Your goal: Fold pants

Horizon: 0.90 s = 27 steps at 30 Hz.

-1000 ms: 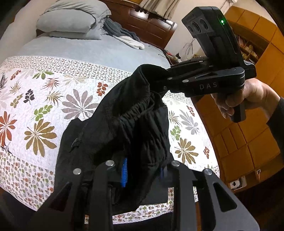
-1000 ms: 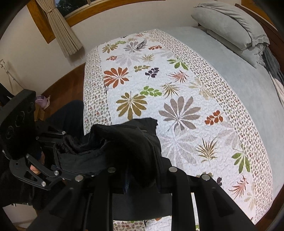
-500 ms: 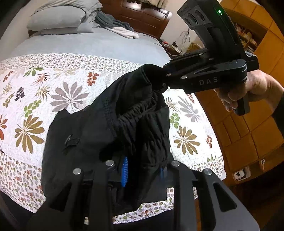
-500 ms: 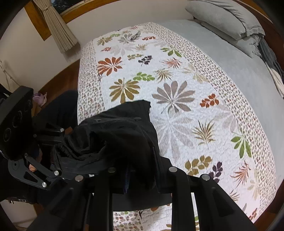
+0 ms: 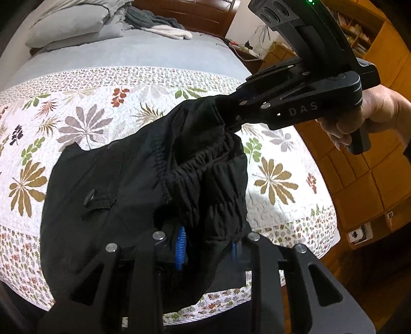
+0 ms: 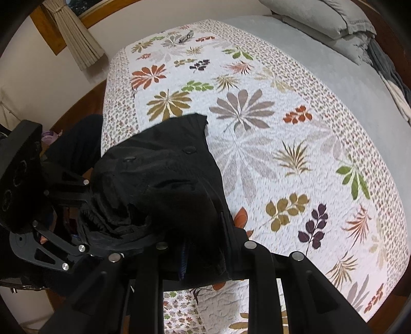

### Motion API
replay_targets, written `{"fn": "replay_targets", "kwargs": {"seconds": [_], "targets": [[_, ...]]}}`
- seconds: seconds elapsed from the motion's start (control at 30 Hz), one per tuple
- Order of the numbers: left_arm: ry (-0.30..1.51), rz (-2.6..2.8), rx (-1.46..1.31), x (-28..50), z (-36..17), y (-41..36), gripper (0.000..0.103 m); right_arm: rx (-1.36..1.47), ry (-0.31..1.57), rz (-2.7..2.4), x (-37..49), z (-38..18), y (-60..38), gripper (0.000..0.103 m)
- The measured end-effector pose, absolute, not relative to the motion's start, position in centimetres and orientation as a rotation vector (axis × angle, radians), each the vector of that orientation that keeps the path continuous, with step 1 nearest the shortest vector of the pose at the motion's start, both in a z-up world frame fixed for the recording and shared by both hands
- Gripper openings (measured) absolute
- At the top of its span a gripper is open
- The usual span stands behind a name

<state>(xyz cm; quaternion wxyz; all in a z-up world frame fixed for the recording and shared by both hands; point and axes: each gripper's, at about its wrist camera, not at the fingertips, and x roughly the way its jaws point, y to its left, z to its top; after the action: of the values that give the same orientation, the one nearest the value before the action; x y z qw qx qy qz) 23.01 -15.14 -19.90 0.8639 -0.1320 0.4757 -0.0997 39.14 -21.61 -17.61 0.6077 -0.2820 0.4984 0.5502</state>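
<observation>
Black pants [image 5: 115,179] hang by their elastic waistband between both grippers, and their lower part lies on the leaf-print quilt [image 5: 84,120]. At the bottom of the left wrist view, my left gripper [image 5: 208,246] is shut on bunched waistband cloth between its blue pads. My right gripper [image 5: 226,113], held by a hand [image 5: 359,118], pinches the other end of the waistband at the upper right. In the right wrist view the pants [image 6: 167,167] drape from the right gripper [image 6: 205,259] across to the left gripper [image 6: 87,205] at the left edge.
Grey pillows [image 5: 72,23] and a heap of grey and white clothes [image 5: 159,25] lie at the headboard. Wooden cabinets [image 5: 372,179] stand close beside the bed's right edge. A curtain [image 6: 77,38] hangs on the wall beyond the bed's foot corner.
Both grippers have sunk toward the bed with the waistband still held. More of the pants now rests spread on the quilt.
</observation>
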Motion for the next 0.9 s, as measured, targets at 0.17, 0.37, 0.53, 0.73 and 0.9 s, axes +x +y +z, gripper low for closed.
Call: {"fn": "replay_targets", "kwargs": {"seconds": [0.17,0.37,0.53,0.73,0.9], "targets": [[1.019,-0.213,-0.251,23.3,-21.5,-16.2,0.024,-0.640,1.175,1.267,39.2,-19.5,-22.7,0.023],[1.038,-0.214,-0.216,23.6,-23.2,-17.4,0.024,-0.624,1.199,1.260,39.4,-21.5,-23.8,0.023],[1.048,-0.212,-0.177,23.7,-24.5,-18.3,0.024,-0.609,1.213,1.252,39.4,-23.0,-24.6,0.024],[1.065,-0.218,-0.129,23.8,-26.0,-19.3,0.025,-0.573,1.230,1.227,39.5,-24.7,-25.9,0.032],[1.070,-0.222,-0.078,23.7,-26.8,-19.9,0.025,-0.489,1.244,1.181,39.6,-25.6,-28.1,0.042]]}}
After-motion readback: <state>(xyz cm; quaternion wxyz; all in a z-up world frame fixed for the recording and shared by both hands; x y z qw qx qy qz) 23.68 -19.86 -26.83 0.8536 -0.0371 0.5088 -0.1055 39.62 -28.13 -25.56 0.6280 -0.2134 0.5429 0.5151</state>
